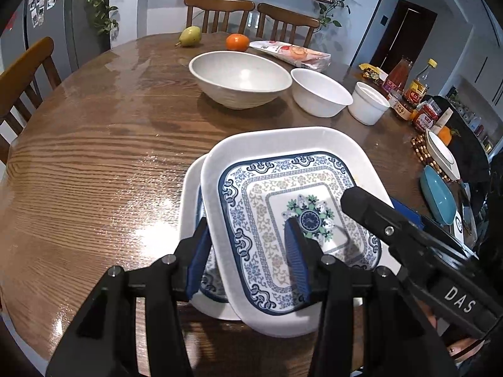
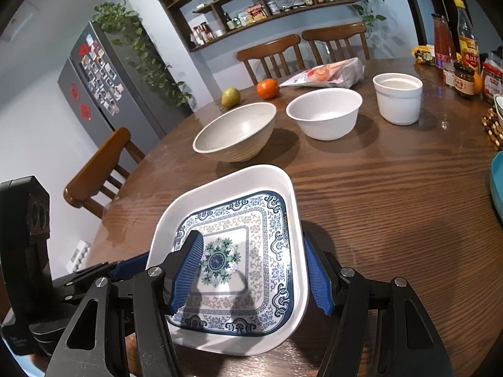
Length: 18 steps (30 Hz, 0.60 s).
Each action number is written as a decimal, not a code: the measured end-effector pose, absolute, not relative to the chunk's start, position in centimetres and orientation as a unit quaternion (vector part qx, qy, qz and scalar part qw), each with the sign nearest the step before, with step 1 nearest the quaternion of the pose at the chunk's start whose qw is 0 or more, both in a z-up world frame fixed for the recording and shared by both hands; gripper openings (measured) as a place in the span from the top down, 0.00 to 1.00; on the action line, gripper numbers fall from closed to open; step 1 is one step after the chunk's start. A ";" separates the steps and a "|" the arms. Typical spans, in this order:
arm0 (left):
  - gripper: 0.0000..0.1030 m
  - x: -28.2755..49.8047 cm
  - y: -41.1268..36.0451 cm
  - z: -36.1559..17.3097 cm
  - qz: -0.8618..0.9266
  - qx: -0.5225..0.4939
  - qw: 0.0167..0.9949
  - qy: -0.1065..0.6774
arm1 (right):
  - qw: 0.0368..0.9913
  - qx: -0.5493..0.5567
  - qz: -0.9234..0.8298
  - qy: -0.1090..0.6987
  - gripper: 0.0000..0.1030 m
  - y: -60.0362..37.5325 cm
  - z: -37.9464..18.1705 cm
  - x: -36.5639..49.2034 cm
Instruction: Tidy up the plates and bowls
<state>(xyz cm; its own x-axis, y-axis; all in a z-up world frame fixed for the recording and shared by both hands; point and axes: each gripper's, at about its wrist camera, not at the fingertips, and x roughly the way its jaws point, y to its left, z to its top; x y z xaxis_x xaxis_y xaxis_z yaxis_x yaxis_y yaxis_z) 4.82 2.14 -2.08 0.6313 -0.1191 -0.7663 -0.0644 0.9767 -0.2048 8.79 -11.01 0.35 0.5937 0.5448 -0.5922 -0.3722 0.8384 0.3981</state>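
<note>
A square white plate with a blue pattern (image 1: 270, 163) is held tilted between both grippers. My left gripper (image 1: 248, 229) is shut on its left rim, one pad outside and one inside. My right gripper (image 2: 253, 242) is shut on the right rim of the same plate (image 2: 251, 182); one of its black fingers (image 1: 371, 213) shows over that rim in the left wrist view. A second matching plate (image 1: 188, 216) lies on the table under the held one, offset to the left. Further back stand a large greyish bowl (image 1: 240, 78), a white bowl (image 1: 320, 92) and a small white cup-shaped bowl (image 1: 369, 103).
A pear (image 1: 190, 36), an orange (image 1: 237, 42) and a snack bag (image 1: 292, 51) lie at the table's far side. Bottles and jars (image 1: 408, 94), a beaded mat with a dish (image 1: 440, 154) and a teal dish (image 1: 438, 193) crowd the right edge. Wooden chairs (image 1: 220, 12) ring the round wooden table (image 1: 94, 157).
</note>
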 end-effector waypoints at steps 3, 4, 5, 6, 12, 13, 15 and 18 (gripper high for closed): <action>0.57 4.8 2.5 -2.4 -0.012 -0.103 0.895 0.434 | 0.885 0.117 0.255 0.372 0.36 -10.4 0.2 8.6; 0.57 4.8 2.6 -2.5 -0.010 -0.100 0.895 0.435 | 0.886 0.115 0.255 0.371 0.36 -10.3 0.1 8.6; 0.57 4.8 2.7 -2.5 -0.009 -0.099 0.895 0.435 | 0.886 0.116 0.254 0.371 0.36 -10.1 0.1 8.6; 0.57 4.8 2.9 -2.6 -0.008 -0.099 0.895 0.435 | 0.885 0.117 0.254 0.373 0.36 -10.0 0.0 8.7; 0.57 4.7 3.3 -2.7 -0.002 -0.094 0.895 0.437 | 0.881 0.120 0.253 0.381 0.36 -9.4 -0.3 9.0; 0.57 4.7 3.3 -2.8 -0.003 -0.092 0.895 0.437 | 0.882 0.120 0.251 0.380 0.36 -9.3 -0.4 8.9; 0.57 4.7 3.4 -2.7 -0.003 -0.091 0.895 0.437 | 0.883 0.121 0.248 0.380 0.36 -9.3 -0.4 9.0; 0.57 4.8 3.5 -2.6 -0.002 -0.088 0.896 0.435 | 0.882 0.123 0.248 0.381 0.36 -9.3 -0.4 9.0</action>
<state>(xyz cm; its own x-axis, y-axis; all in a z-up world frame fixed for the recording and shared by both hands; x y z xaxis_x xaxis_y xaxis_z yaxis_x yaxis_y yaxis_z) 4.76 3.49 -2.59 0.6209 -0.0803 -0.7798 -0.0722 0.9846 -0.1589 9.04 -9.34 -0.35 0.5873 0.5312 -0.6107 -0.3439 0.8468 0.4058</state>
